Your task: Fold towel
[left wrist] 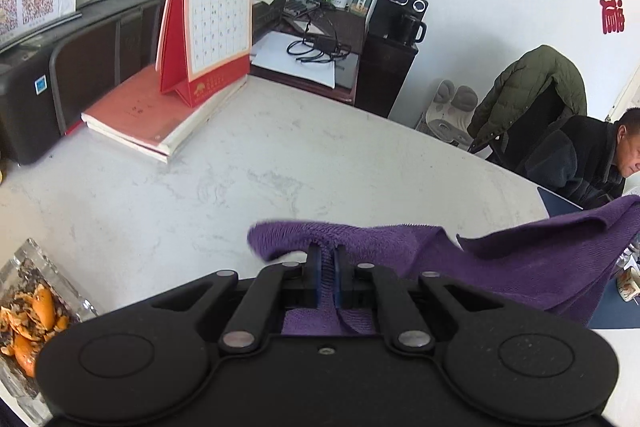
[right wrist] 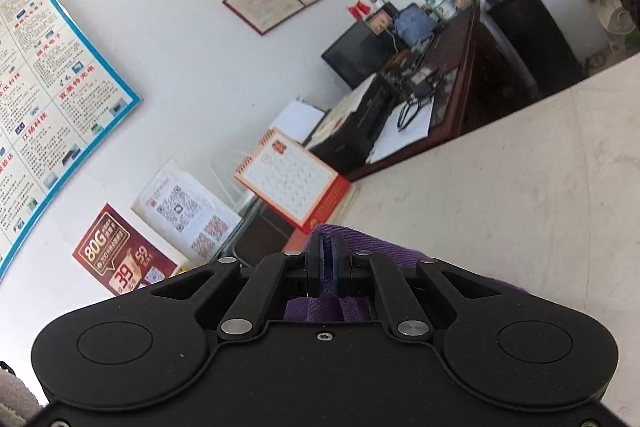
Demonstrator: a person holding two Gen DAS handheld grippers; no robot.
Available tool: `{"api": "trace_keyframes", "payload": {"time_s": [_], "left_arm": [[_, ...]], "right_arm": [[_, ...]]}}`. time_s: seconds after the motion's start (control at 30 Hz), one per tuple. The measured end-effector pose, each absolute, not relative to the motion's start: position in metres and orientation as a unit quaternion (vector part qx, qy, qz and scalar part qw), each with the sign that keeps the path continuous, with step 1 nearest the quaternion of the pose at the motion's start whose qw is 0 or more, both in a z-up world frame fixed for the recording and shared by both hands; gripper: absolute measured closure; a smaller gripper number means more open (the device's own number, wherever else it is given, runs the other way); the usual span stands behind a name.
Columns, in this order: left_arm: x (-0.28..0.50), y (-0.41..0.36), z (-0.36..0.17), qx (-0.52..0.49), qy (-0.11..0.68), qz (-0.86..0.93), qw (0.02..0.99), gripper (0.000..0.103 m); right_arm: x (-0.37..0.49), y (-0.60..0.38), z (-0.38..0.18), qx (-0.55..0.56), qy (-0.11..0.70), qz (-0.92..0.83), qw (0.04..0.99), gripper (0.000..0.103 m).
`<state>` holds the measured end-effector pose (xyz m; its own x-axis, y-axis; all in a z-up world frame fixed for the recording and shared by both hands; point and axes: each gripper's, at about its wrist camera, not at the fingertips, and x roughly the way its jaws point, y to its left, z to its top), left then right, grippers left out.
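While the purple towel (left wrist: 520, 259) hangs lifted above the pale marble table (left wrist: 280, 155), stretched toward the right, the left gripper (left wrist: 327, 255) is pinched tight on its edge. The right gripper (right wrist: 327, 251) is clamped on another bit of the cloth. Further back, a red desk calendar (left wrist: 212, 23) stands on some books (left wrist: 160, 115); a glass ashtray (left wrist: 36, 291) sits at the near left.

Black claw (left wrist: 327, 259), blue pads, silver pivot pins
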<state>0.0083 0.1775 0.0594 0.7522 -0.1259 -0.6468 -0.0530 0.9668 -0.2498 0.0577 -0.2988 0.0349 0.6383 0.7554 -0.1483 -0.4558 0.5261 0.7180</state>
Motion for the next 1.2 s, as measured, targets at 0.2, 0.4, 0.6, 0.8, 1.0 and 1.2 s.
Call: {"api": "trace_keyframes", "payload": {"time_s": [0.2,0.4,0.6,0.8,1.0,1.2], "left_arm": [[0.007,0.178,0.069,-0.114,0.34,-0.023,0.933,0.098],[0.02,0.181,0.025,-0.035,0.42,0.044,0.906,0.095],[0.02,0.184,0.013,0.004,0.437,0.079,0.896,0.088],[0.013,0.205,0.044,-0.033,0.402,0.112,0.908,0.083],[0.013,0.173,0.069,-0.01,0.383,0.029,0.923,0.073],[0.028,0.084,0.006,0.058,0.445,-0.145,0.882,0.073]], "right_arm": [[0.04,-0.323,0.074,0.289,0.162,0.336,0.882,0.1],[0.036,-0.311,0.061,0.231,0.214,0.285,0.905,0.096],[0.036,-0.282,0.034,0.176,0.28,0.254,0.909,0.059],[0.036,-0.256,0.013,0.157,0.325,0.257,0.897,0.046],[0.036,-0.249,0.002,0.163,0.329,0.263,0.892,0.042],[0.04,-0.246,-0.017,0.156,0.362,0.229,0.89,0.033]]}}
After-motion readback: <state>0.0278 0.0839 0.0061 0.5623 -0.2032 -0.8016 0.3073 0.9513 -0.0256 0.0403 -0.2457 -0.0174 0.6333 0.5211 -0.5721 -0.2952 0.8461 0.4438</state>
